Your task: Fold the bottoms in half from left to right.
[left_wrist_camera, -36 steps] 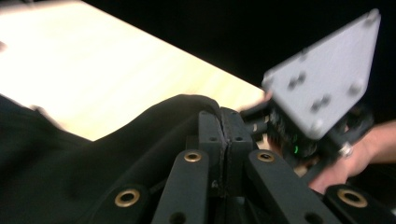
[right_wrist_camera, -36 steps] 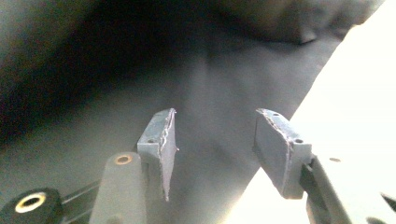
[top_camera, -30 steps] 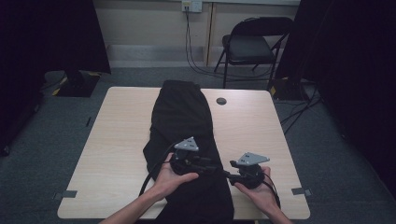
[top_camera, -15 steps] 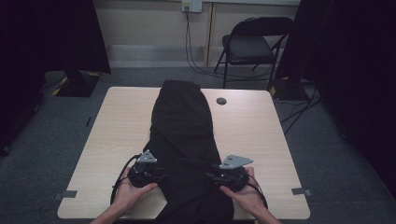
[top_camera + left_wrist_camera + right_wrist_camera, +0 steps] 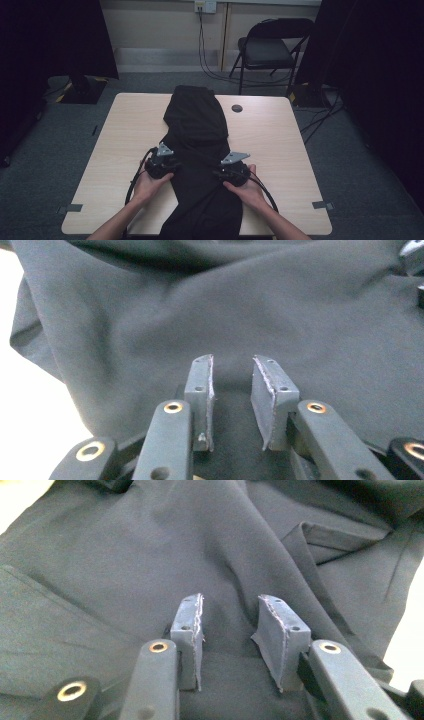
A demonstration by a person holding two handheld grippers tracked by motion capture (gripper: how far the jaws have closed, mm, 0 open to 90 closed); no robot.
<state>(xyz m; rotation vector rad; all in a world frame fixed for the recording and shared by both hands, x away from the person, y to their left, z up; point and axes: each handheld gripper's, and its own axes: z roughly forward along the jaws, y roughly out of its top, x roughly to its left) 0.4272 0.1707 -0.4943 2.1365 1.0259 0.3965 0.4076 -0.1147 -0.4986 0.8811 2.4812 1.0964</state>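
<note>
Dim room, dark corners; close views soft.

On the table (image 5: 280,150) lies one black garment (image 5: 197,125), stretched from the far edge of the table to the near edge. There are two grippers: the left gripper (image 5: 161,161) at the left side of the garment and the right gripper (image 5: 233,169) at its right side. Two hands are counted, one on each gripper. One small dark round disc (image 5: 237,108) is in the table, right of the garment. Behind the table stands one folding chair (image 5: 267,50).
</note>
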